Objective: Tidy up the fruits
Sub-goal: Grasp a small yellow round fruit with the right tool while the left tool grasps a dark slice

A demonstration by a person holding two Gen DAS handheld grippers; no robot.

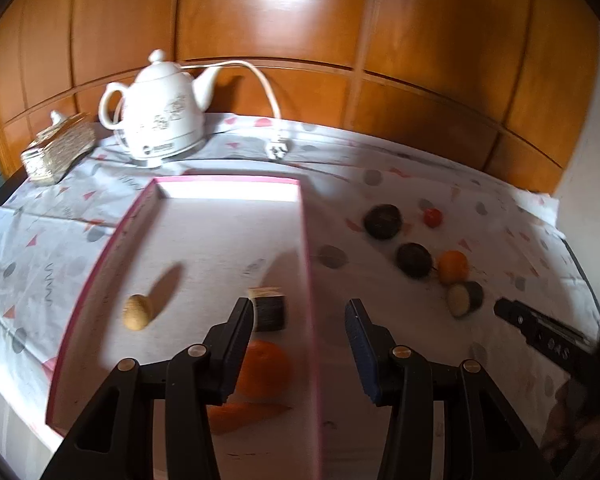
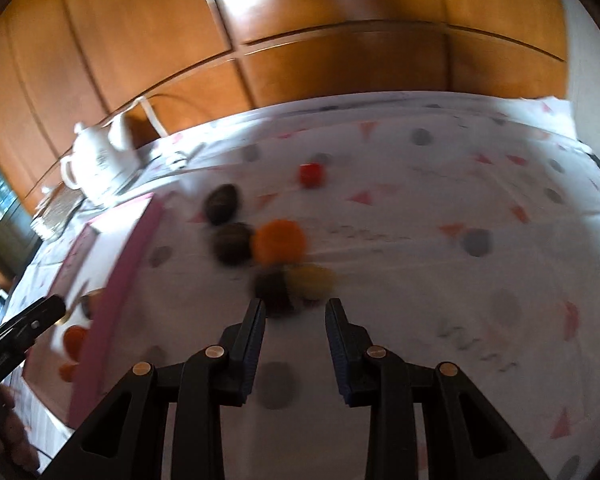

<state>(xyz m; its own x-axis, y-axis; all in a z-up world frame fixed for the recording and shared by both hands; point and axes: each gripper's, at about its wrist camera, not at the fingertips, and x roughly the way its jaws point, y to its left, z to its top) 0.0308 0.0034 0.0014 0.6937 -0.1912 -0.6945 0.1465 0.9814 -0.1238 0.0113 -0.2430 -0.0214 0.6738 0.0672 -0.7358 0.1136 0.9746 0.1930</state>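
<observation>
A shallow box with a pink rim [image 1: 306, 248] holds a tan potato-like piece [image 1: 137, 312], a dark cut eggplant chunk [image 1: 269, 308], an orange [image 1: 262, 372] and a carrot [image 1: 240, 414]. My left gripper [image 1: 300, 314] is open and empty, its fingers straddling the box's right wall. On the cloth to the right lie two dark round fruits [image 1: 383, 221] [image 1: 414, 260], a small red tomato [image 1: 433, 217], a small orange [image 1: 453, 266] and a cut eggplant piece [image 1: 465, 298]. My right gripper [image 2: 296, 308] is open and empty, just short of the blurred eggplant piece [image 2: 274, 286].
A white teapot [image 1: 160, 112] with its cord and plug [image 1: 277, 148] stands at the back left beside a gold tissue box [image 1: 56, 152]. Wooden panelling [image 1: 420, 80] backs the table. A black finger [image 1: 540, 328] of the right gripper shows at the right edge.
</observation>
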